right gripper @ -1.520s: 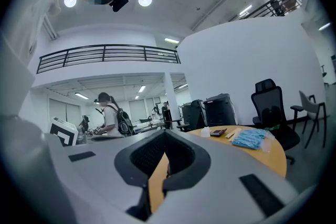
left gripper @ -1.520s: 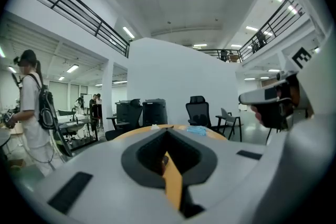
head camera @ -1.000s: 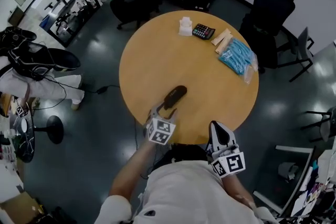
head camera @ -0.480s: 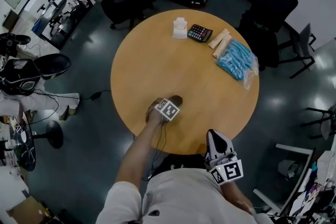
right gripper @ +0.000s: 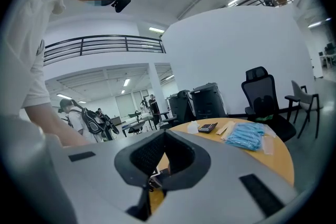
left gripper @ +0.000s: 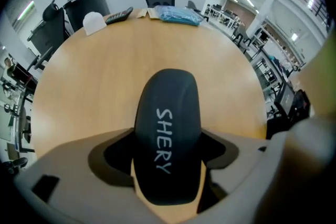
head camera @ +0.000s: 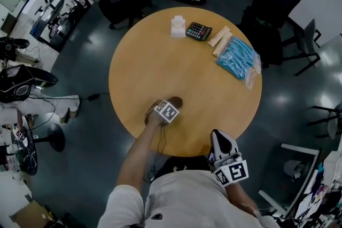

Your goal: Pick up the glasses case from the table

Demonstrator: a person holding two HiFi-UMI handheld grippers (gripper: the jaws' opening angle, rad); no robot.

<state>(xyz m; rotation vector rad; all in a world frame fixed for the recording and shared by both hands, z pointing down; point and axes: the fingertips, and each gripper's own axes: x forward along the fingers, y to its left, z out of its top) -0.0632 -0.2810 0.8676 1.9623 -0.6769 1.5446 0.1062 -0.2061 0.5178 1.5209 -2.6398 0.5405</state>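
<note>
At the left gripper (head camera: 170, 106): jaws apart, set astride the near end of the dark glasses case (left gripper: 168, 128), with a sliver of wood showing on each side, so not clamped yet. Lying flat on the round table (head camera: 155, 56), toward its 7 o'clock edge, long axis pointing to about 1 o'clock.

At the right gripper (head camera: 220, 137): jaws together on nothing, held off the table's rim at about 5 o'clock, well apart from the case.

Farther out, from 12 to 2 o'clock near the far edge: a white holder (head camera: 177, 26), a calculator (head camera: 199, 31), pale wooden sticks (head camera: 220, 40) and a blue packet (head camera: 236, 57).

By the look of it, reach and lining-up done. Left to do: closing on the case and lifting it clear. No lift yet.
</note>
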